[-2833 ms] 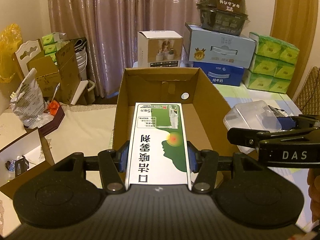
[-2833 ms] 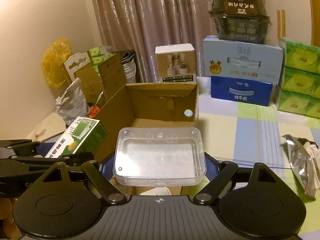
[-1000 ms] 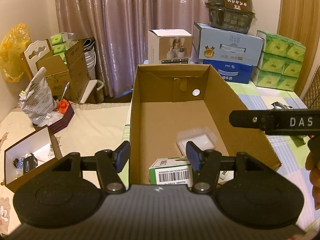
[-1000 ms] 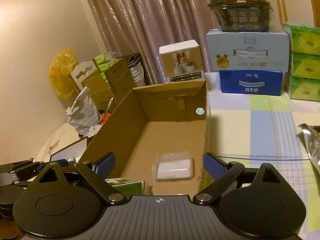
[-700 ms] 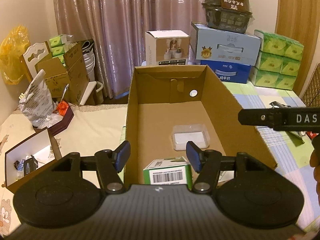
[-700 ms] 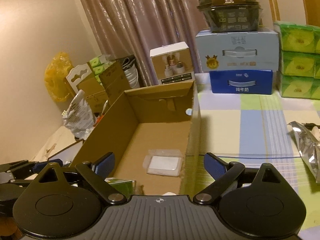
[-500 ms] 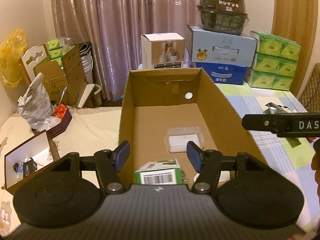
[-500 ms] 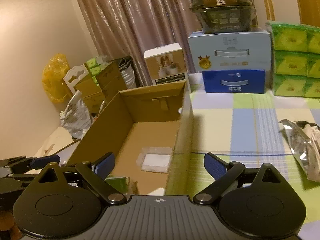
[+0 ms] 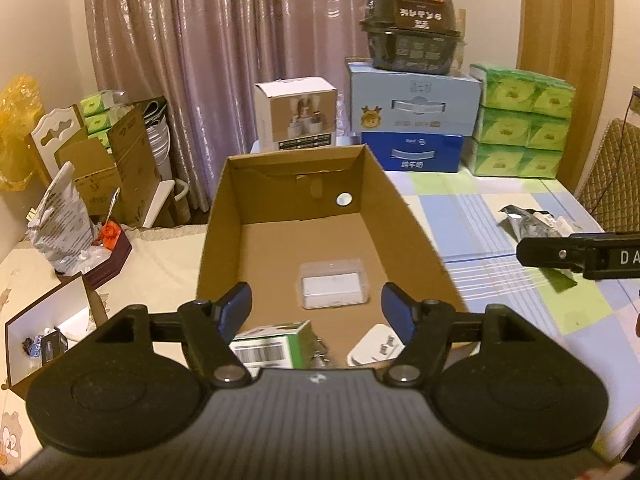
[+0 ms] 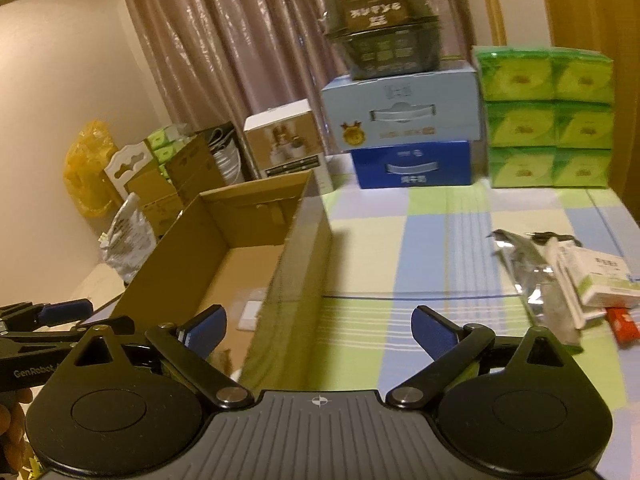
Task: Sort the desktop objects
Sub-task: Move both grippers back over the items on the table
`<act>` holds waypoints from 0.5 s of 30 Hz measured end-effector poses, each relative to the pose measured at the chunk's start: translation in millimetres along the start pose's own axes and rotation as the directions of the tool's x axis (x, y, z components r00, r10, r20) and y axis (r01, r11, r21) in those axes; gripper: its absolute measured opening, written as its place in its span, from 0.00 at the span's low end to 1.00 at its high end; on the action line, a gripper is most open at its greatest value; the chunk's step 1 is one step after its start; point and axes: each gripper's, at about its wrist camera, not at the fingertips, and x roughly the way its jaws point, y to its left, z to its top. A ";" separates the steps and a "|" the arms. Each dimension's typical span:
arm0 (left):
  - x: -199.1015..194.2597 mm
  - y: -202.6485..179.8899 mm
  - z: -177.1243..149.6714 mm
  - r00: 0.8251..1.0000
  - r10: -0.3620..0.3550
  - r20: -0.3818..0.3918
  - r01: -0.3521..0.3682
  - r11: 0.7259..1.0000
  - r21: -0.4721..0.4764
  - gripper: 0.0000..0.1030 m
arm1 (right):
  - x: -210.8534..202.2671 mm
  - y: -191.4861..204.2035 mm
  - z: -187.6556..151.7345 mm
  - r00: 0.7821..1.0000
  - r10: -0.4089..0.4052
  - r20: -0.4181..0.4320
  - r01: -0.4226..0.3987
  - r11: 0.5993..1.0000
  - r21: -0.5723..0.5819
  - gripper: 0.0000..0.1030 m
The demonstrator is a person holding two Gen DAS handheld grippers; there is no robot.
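Released clear plastic case (image 9: 333, 289), now inside cardboard box (image 9: 404, 216)

Checked tablecloth (image 10: 424, 240) under cardboard box (image 9: 404, 224), stacked cartons (image 10: 412, 164), foil pouch (image 10: 524, 268).

A cluttered room under warm, yellowish light. Mauve curtains (image 9: 224, 60) with a faint sheen hang closed across the back wall, flanked by plain cream walls (image 10: 52, 92). A wooden door frame (image 9: 568, 32) rises at the right. The table wears a checked cloth (image 10: 420, 248) in blue, green and cream. At its far edge, stacked cartons (image 9: 412, 120) stand beside green tissue packs (image 9: 520, 120). A quilted chair back (image 9: 612, 176) shows at the right edge. To the left, a white carved chair (image 9: 52, 136) stands among cardboard boxes (image 9: 116, 160), with a yellow plastic bag (image 9: 16, 124) against the wall.
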 end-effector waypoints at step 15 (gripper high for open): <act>-18.9 -37.2 5.1 0.999 -0.040 0.024 0.039 0.998 0.038 0.87 | -50.8 -48.0 -8.8 0.997 -0.071 0.021 0.071 0.997 0.009 0.98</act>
